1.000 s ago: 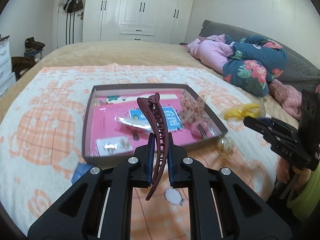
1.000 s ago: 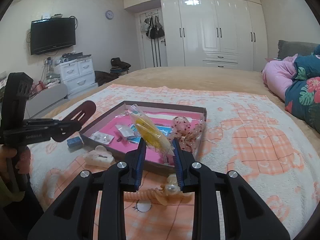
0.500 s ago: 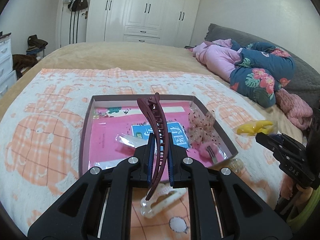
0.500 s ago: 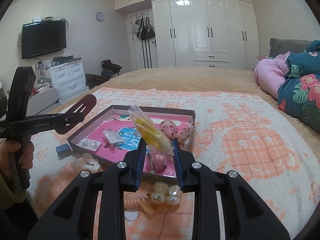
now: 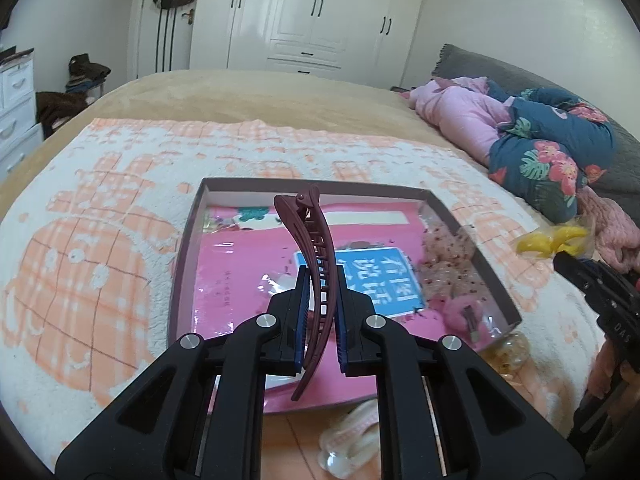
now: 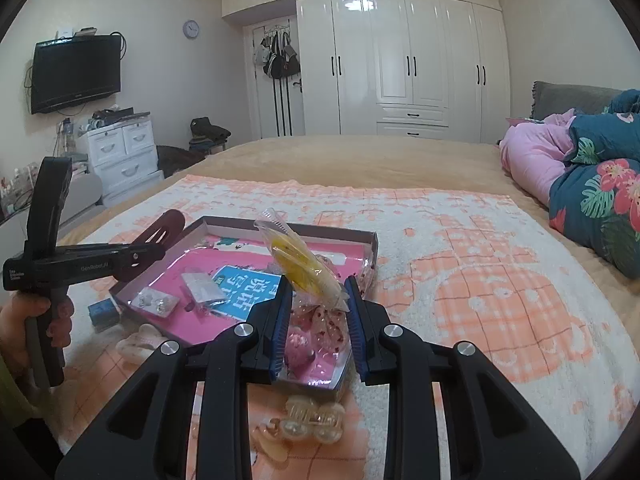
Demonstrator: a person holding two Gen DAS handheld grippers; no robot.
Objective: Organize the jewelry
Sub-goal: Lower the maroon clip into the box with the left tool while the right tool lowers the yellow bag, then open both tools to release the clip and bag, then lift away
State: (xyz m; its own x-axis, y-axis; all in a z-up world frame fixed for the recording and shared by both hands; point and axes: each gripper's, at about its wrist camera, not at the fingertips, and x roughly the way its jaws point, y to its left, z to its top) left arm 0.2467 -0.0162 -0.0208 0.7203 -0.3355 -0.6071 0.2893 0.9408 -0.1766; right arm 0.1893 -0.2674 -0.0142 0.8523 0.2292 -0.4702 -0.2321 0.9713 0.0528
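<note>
Now the left gripper [image 5: 319,312] is clamped tight on a long, curved maroon plastic hair clip [image 5: 310,264], its blue pads [image 5: 301,312] pressing both sides. The clip's long axis runs almost upright, hinged beak end pointing up and away, tail hanging below the fingers, all of it above the near half of the shallow brown cardboard box with the pink lining [image 5: 185,256].

Over on the other side, the right gripper [image 6: 316,316] pinches a clear plastic packet with a yellow hair clip inside [image 6: 301,264], slanting up and to the left, above the box's near right corner [image 6: 370,240].

Inside the box lie a spotted sheer bow [image 5: 444,256] against the right wall and small clear packets [image 6: 158,300] near the left wall. Just outside the box's near edge, on the orange-and-white fleece blanket [image 5: 96,264], rest a pale translucent claw clip [image 5: 352,436] and a pearl-trimmed amber clip [image 6: 308,420].
</note>
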